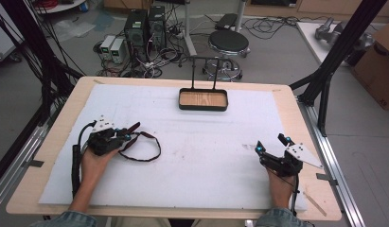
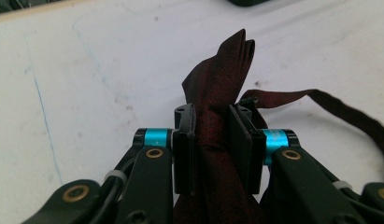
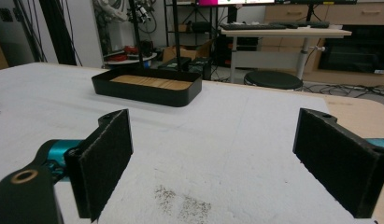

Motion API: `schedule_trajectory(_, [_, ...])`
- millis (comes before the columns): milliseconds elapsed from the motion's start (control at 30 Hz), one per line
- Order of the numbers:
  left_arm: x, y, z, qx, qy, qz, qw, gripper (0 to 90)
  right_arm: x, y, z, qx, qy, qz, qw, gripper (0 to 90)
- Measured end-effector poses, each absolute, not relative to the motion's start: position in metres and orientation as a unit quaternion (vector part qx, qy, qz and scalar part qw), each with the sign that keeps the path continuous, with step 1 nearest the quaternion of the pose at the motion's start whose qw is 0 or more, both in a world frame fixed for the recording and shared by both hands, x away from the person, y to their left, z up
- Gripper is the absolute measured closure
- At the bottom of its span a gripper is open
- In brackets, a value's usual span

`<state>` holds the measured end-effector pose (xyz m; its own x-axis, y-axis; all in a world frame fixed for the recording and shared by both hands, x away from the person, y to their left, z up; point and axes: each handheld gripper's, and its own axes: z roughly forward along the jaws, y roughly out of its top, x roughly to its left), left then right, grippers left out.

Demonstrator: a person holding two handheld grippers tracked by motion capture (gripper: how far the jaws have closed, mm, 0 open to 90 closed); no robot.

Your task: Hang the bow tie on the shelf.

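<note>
Nearest, at the bench's near edge: two forearms in denim sleeves, each hand around a hand-held gripper. Left hand-held gripper clamped tight on a dark red necktie, folded fabric bunched between the pads and sticking up past the jaw tips; close-up in the left gripper view. Rest of the necktie trailing rightward in a thin loop flat on the white mat. Right hand-held gripper wide open, nothing between the felt-faced pads, resting low over the mat well apart from the tie.

Probably light, limp and slightly slick cloth: no stiffness to push against, likely to sag, twist and slide if pinched at a single layer. Best taken at a fold or bunched section, as now on the left, with a second hold farther along the narrow strap to keep the loop from dragging.

Farther off, near the far edge of the mat: a black tray with a wooden floor and a thin upright frame behind it. Beyond the bench: a stool, computer towers and tangled cables on the floor.
</note>
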<state>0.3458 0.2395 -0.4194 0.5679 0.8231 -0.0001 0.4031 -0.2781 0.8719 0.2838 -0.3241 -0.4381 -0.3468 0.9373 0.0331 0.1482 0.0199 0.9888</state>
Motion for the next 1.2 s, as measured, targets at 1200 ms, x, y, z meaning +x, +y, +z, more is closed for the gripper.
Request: schedule_trajectory(1200, [0.423,0.13,-0.329,0.72,0.316,0.288,0.547,72.2,0.285,-0.327,-0.439,0.444,0.612,0.551,0.353,10.9])
